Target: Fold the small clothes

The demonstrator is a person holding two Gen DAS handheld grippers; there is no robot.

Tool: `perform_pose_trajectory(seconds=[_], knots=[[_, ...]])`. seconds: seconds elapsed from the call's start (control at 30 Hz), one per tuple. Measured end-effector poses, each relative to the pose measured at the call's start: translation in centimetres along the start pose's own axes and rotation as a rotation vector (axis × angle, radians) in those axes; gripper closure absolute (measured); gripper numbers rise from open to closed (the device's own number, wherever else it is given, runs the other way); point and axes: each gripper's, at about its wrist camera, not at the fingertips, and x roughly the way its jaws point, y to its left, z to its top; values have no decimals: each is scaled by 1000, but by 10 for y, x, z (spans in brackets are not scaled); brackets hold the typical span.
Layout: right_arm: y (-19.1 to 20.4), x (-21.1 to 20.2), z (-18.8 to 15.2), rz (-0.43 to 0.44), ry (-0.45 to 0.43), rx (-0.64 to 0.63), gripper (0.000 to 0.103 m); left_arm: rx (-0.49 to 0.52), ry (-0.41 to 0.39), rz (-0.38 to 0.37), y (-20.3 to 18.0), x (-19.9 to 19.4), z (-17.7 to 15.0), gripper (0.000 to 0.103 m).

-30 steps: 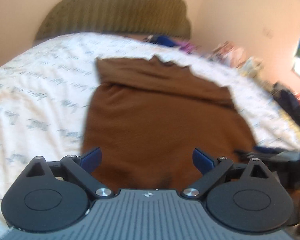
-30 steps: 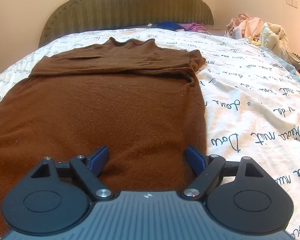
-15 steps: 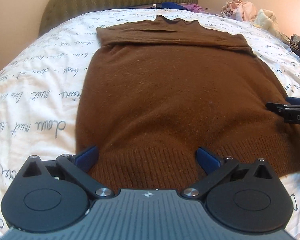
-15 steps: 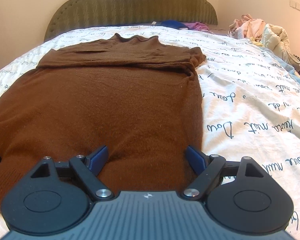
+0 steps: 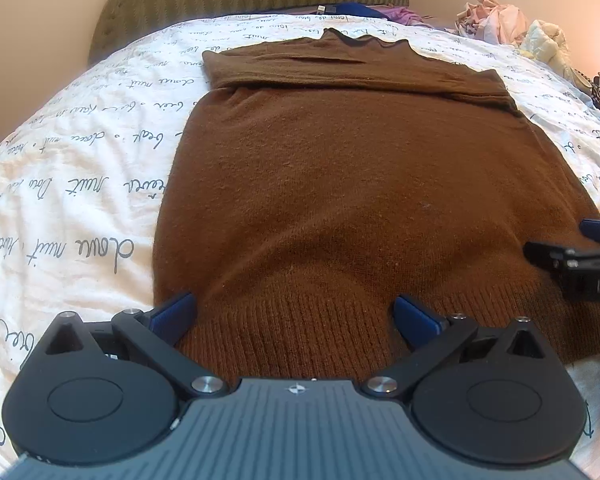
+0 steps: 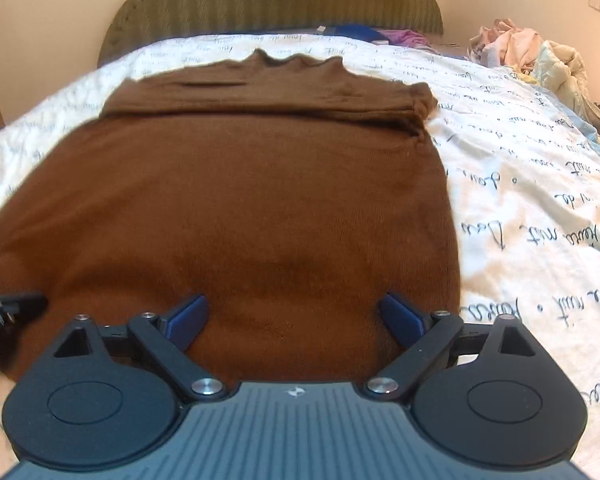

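Note:
A brown knit sweater (image 5: 340, 168) lies flat on the bed, sleeves folded across the chest near the collar, ribbed hem toward me. It also fills the right wrist view (image 6: 260, 208). My left gripper (image 5: 294, 312) is open and empty, low over the hem's left part. My right gripper (image 6: 294, 314) is open and empty over the hem's right part. The right gripper's fingers (image 5: 572, 260) show at the right edge of the left wrist view. The left gripper's fingers (image 6: 8, 306) show at the left edge of the right wrist view.
The bed has a white cover with script print (image 5: 80, 184) and a green padded headboard (image 6: 276, 4). A pile of pale clothes (image 6: 540, 56) lies at the far right. Blue and purple garments (image 5: 380, 10) lie by the headboard.
Both grippers have drawn back and come down toward the sweater's hem. The left one swung round from a tilted, blurred view to face the sweater squarely. Both stay open.

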Motion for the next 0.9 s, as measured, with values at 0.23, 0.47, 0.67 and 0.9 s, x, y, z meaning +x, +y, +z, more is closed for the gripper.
perform_pose_trajectory(seconds=[0.23,0.47,0.67,0.9], knots=[[-8,-19,-22,-7,6,30,4,15,-21,-17,0,-2,-3,0],[-10,-31,-31,-16,34,36,4,32,-47,-37,1,-5,-7,0],[-18,-36,-36,-2,61,76,0,52,-57,-55,1,-6,-9,0],[-20,-54,-21,9,-41,137,0,-16,-106,-101,18,-27,-7,1]])
